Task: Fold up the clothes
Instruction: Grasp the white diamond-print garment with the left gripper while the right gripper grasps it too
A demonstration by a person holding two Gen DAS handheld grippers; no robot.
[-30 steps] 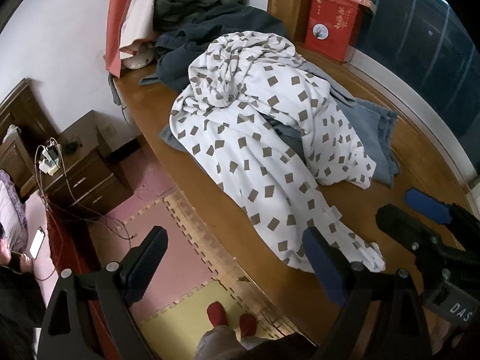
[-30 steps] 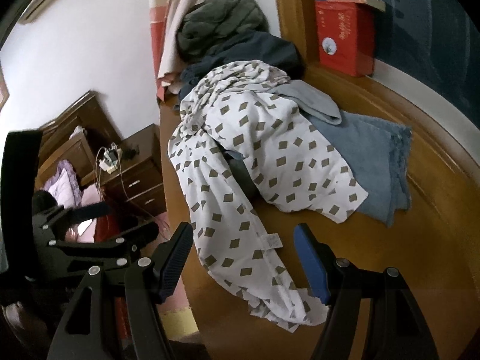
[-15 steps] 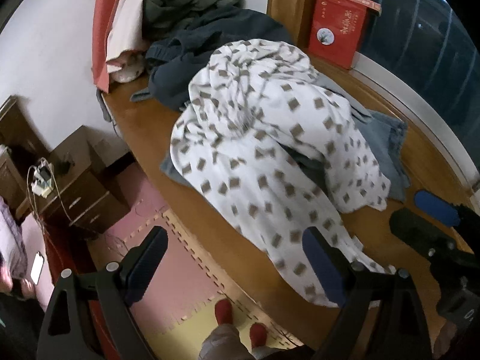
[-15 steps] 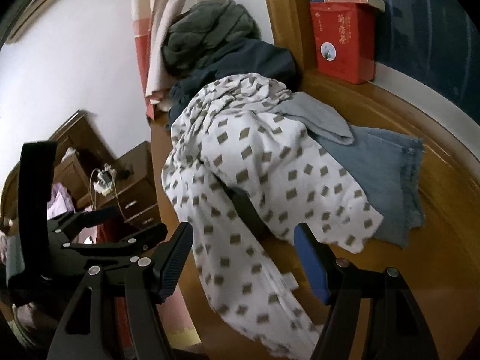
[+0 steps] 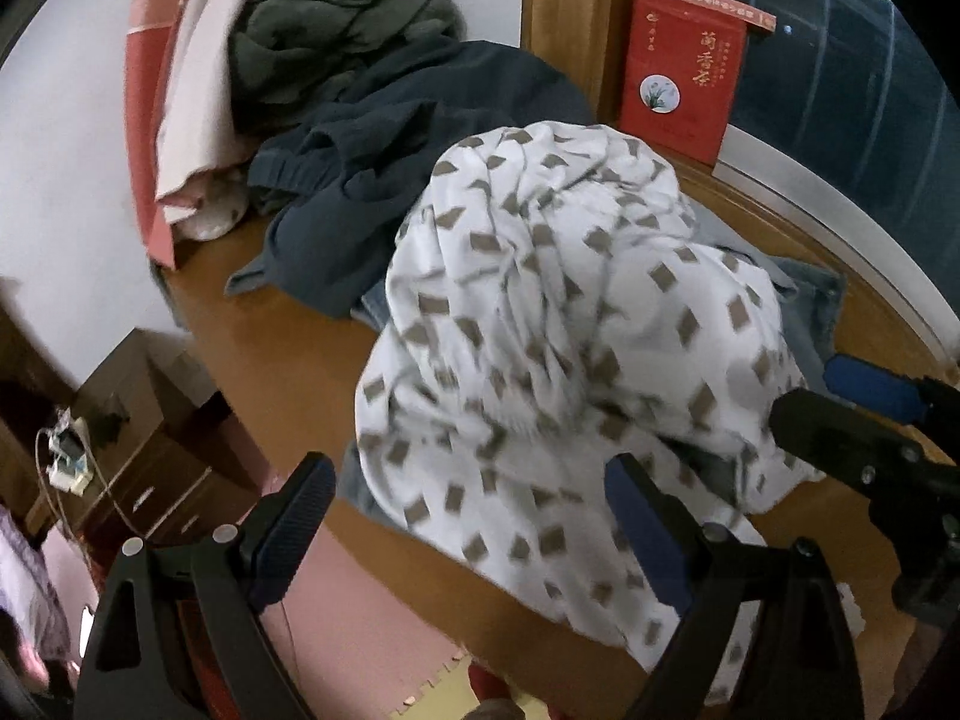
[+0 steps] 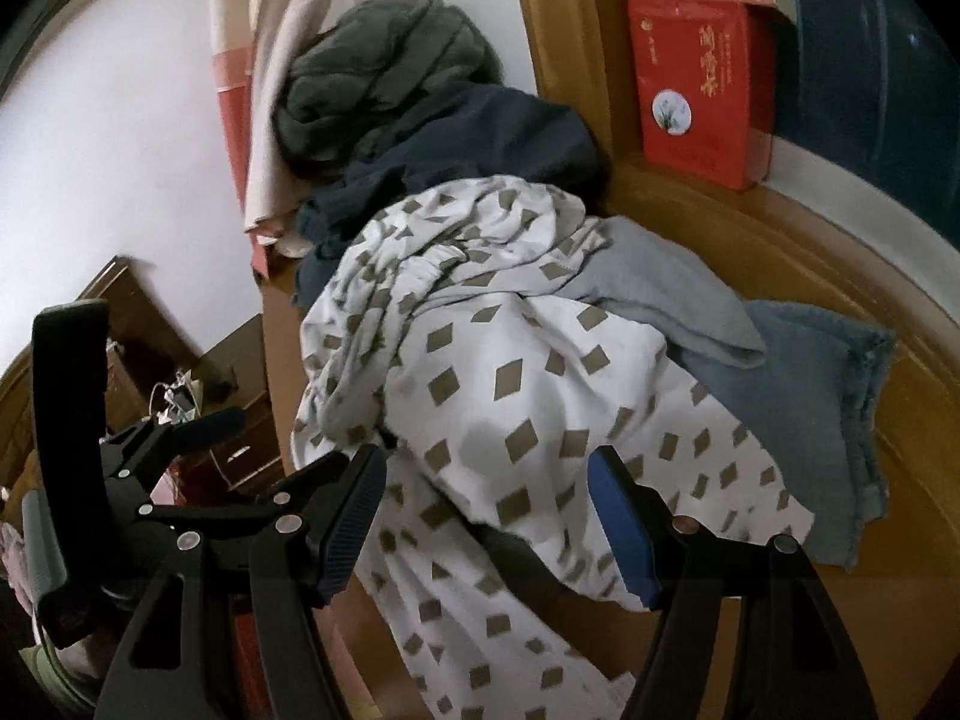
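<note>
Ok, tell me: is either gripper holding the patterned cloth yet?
No, both the left gripper and right gripper are open above the patterned cloth.

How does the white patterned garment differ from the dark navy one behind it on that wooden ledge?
The white patterned garment is pale with brown diamond shapes; the dark navy garment is plain. The white one lies nearest, spilling over the wooden ledge edge between the open right gripper fingers; the navy one sits farther back against a green bundle. Both are crumpled and unfolded.

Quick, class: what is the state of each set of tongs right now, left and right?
Left tongs: open, holding nothing, over the white patterned garment.
Right tongs: open, holding nothing, over the same garment.
</note>
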